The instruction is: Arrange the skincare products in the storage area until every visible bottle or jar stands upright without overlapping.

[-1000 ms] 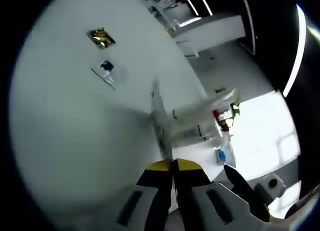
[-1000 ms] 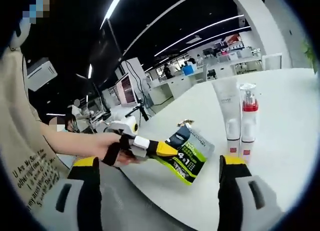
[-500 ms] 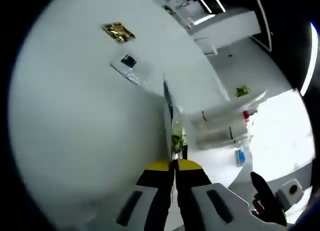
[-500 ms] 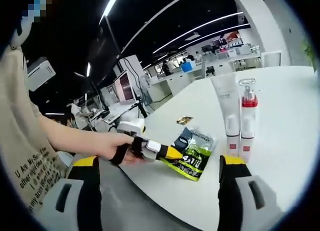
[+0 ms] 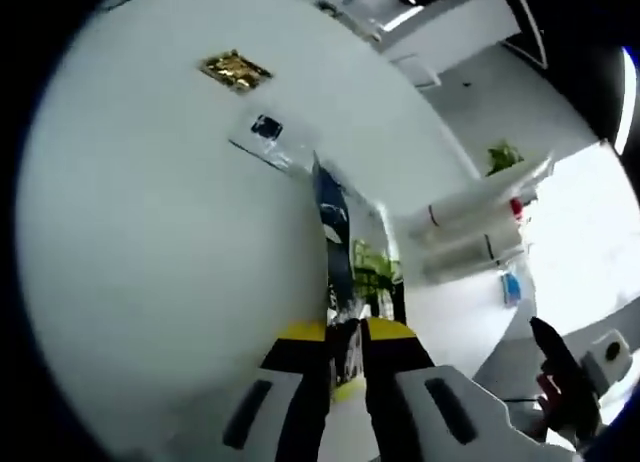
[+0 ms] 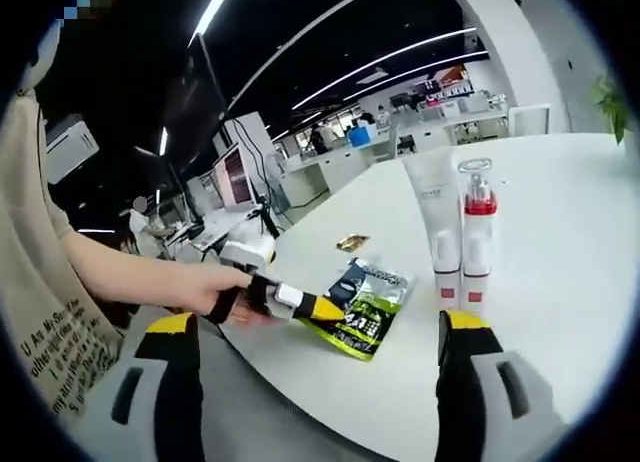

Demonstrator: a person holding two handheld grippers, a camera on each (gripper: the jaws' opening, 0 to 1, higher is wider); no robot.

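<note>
the left claw (image 6: 322,307) stays clamped on the green sachet (image 6: 362,308), now lowered almost flat onto the white table (image 6: 560,262) just past its tips, so it looks about to be laid down. the right claw (image 6: 318,354) hangs apart, empty. beyond, white tube (image 6: 433,227) and red-capped bottle (image 6: 473,237) stand upright, touching; contents unseen.
</note>
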